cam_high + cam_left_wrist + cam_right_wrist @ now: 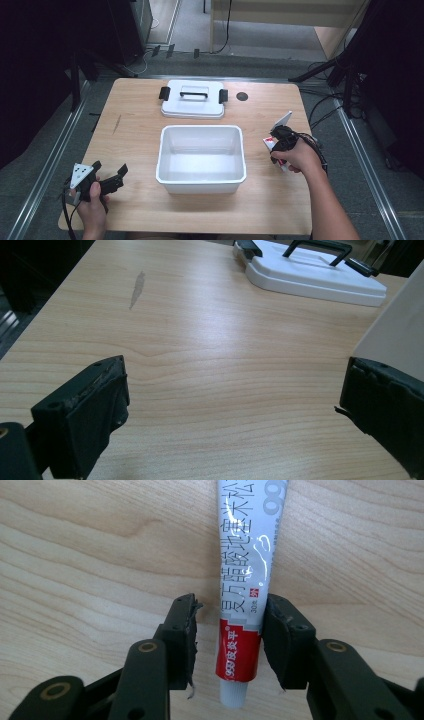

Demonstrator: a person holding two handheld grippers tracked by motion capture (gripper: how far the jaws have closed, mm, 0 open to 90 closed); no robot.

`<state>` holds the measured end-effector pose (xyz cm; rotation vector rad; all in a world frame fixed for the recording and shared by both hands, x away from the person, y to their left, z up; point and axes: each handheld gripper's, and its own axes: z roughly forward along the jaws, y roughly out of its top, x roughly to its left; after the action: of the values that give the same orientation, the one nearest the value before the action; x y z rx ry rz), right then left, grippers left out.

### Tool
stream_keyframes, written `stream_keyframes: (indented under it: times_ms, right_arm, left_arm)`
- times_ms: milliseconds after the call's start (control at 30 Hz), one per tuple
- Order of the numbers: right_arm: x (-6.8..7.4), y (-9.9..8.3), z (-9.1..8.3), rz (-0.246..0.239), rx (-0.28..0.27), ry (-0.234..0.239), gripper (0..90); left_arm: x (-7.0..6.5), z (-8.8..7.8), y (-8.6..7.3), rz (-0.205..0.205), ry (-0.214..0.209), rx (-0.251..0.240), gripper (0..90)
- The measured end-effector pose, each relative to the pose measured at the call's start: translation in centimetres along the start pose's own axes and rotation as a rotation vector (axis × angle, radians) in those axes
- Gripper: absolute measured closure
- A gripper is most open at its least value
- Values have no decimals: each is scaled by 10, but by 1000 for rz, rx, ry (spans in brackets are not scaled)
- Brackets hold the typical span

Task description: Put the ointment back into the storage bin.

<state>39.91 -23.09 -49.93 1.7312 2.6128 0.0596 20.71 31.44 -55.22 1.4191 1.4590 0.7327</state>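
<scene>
1. The right gripper (230,630) sits low centre of its own view, jaws straddling a white and red ointment tube (245,580) that lies flat on the wood. One jaw touches the tube's side; the other leaves a small gap, so the jaws are spread around it, not yet pinching.
2. In the high view the tube (276,143) is at centre right, beside the bin's right wall — probably bound for the bin.
3. The open white bin (201,177) stands at frame centre; its lid (192,106) (black handle, black clips) lies above it, out of the way.
4. The left gripper (107,176) waits at lower left, jaws wide apart over bare wood — idle, it seems.
5. The table (135,135) is pale wood grain with a faint scuff (136,288) at upper left. Grey floor, cables and dark stands surround it.
</scene>
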Motion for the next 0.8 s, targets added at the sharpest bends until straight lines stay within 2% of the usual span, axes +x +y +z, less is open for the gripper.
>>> stream_keyframes:
  times_ms: [467,700,800]
  right_arm:
    - [1,8,5,-6,10,-11,641]
    - [4,9,5,-24,9,-43,702]
    - [6,8,5,-46,-8,-43,711]
  left_arm:
    - [0,0,0,0,-1,0,3]
    - [0,0,0,-1,0,1,3]
    - [0,0,0,0,0,0,3]
